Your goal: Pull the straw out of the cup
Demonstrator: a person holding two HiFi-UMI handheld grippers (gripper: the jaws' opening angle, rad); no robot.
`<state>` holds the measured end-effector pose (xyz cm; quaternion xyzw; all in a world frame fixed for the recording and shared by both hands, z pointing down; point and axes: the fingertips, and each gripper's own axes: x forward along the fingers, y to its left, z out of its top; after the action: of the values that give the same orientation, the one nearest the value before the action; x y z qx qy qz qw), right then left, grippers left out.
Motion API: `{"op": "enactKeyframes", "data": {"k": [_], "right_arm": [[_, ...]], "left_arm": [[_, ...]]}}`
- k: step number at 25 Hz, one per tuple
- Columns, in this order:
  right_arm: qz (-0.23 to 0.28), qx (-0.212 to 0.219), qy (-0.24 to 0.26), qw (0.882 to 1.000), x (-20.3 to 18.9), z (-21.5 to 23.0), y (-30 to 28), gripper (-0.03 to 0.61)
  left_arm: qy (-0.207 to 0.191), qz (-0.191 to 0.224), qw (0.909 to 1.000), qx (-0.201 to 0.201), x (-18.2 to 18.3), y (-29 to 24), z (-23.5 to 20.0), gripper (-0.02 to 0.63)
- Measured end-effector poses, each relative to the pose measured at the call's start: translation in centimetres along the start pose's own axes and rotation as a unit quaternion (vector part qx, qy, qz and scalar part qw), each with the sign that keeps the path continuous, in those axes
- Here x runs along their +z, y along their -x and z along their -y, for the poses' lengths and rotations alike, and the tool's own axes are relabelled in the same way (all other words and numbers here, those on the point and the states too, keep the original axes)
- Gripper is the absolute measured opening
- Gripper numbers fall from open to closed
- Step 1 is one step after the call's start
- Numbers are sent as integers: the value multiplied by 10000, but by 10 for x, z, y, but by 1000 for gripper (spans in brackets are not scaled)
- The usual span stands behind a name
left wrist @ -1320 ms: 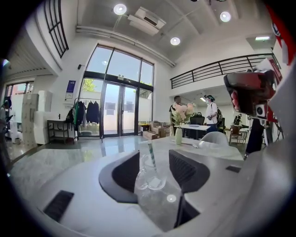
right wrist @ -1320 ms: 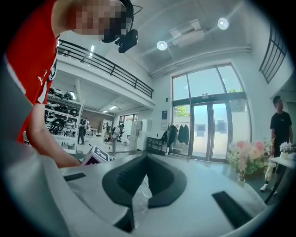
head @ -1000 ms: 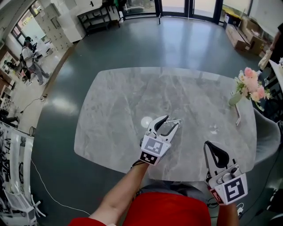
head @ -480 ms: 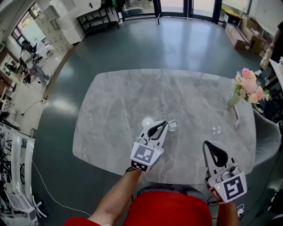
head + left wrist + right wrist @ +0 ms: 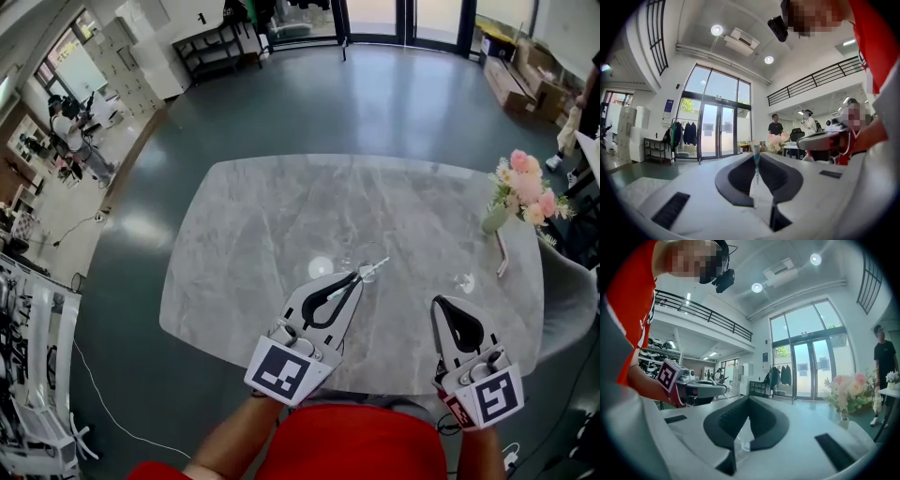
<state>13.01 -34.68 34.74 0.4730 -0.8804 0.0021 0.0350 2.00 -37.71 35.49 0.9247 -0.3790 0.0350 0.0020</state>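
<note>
The left gripper [image 5: 353, 277] is clenched on the straw [image 5: 371, 270], probably because a firm pinch is needed to draw it free of the clear cup [image 5: 369, 251]. The straw lies between the closed jaws, and its striped end sticks out past their tips, over the cup. Whether that end is inside the cup cannot be told. The right gripper [image 5: 442, 306] waits to the right of the cup, jaws together and empty.

The table [image 5: 262, 216] is polished grey marble-look stone, the cup [image 5: 371, 253] clear and glossy.
</note>
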Motion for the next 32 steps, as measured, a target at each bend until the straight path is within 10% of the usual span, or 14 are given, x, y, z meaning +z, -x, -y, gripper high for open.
{"op": "enactKeyframes", "data": {"k": [12, 32], "right_arm": [[583, -2, -112, 9982, 38, 0, 23, 11], [595, 51, 20, 9982, 46, 6, 24, 8]], "left_arm": [[-397, 606, 9974, 1, 72, 44, 26, 32], [-329, 605, 9976, -43, 69, 43, 37, 33]]}}
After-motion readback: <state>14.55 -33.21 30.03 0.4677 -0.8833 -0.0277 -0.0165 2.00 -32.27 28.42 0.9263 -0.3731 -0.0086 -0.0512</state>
